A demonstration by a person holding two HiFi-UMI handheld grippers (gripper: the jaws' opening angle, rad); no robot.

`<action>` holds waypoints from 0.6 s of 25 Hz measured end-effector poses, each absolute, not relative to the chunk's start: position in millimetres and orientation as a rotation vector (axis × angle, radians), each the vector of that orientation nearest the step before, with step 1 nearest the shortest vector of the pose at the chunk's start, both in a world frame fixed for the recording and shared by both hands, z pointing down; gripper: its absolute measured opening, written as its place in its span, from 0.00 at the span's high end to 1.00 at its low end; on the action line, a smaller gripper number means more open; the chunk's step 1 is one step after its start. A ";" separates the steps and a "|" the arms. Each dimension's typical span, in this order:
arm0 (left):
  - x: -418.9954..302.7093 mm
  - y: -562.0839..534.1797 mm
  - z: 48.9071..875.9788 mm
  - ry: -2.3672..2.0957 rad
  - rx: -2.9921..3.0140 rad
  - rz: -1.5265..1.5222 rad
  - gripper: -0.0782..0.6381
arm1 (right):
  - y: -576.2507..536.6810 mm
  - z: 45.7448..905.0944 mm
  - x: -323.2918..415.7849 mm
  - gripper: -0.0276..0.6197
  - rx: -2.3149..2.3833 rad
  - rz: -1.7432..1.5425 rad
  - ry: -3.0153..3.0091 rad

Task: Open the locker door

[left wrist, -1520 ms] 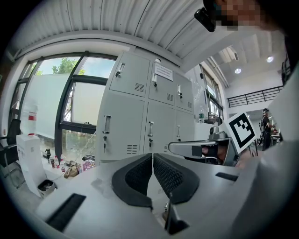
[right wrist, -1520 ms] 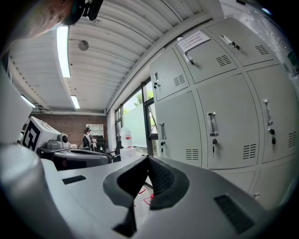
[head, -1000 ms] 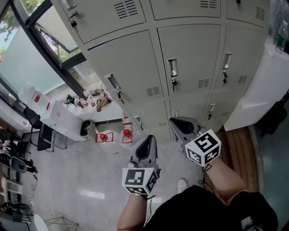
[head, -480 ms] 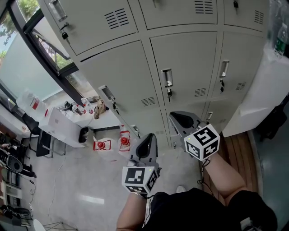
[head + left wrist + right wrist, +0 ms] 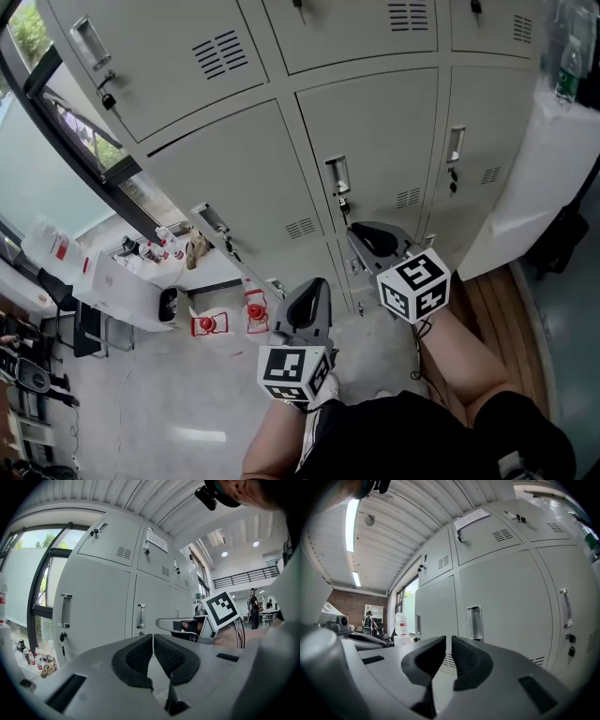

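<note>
A bank of grey lockers fills the head view. The middle locker door is closed, with a recessed metal handle and a key hanging under it. My right gripper points at that door just below the handle without touching it. Its jaws are opening with a narrow gap and nothing between them. In the right gripper view the handle stands straight ahead above my right gripper. My left gripper hangs lower and further back, shut and empty.
Neighbouring closed doors have handles at the left and right. A white table with small bottles stands by the window at the left, with red-and-white containers on the floor beside it. A white cover hangs at the right.
The lockers have slid lower and nearer in the head view. My right gripper has closed in on the middle door's handle. The left gripper has kept its place.
</note>
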State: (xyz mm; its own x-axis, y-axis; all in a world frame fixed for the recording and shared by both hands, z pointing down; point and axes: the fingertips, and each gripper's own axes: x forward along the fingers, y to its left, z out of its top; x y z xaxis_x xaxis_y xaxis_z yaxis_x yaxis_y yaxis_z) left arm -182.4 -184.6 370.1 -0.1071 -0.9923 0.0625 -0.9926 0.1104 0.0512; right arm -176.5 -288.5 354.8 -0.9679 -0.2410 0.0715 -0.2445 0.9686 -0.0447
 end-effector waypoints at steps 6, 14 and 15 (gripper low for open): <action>-203.3 -193.7 366.1 -2.198 2.130 0.018 0.86 | -313.5 353.4 -201.9 0.75 0.525 0.074 -3.010; -238.8 -198.8 372.3 -2.122 2.182 0.014 0.86 | -346.3 350.6 -237.5 0.67 0.737 -0.041 -2.924; -243.0 -198.6 373.2 -2.116 2.185 0.014 0.86 | -348.8 351.7 -241.1 0.66 0.754 -0.043 -2.915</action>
State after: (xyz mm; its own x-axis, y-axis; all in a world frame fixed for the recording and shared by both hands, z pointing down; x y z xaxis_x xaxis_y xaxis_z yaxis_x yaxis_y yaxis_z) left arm -243.0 -198.6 373.2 0.0347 -0.9965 0.0759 -0.9974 -0.0298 0.0650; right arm -241.1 -348.8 351.7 -0.8666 -0.4846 0.1191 -0.4809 0.8747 0.0603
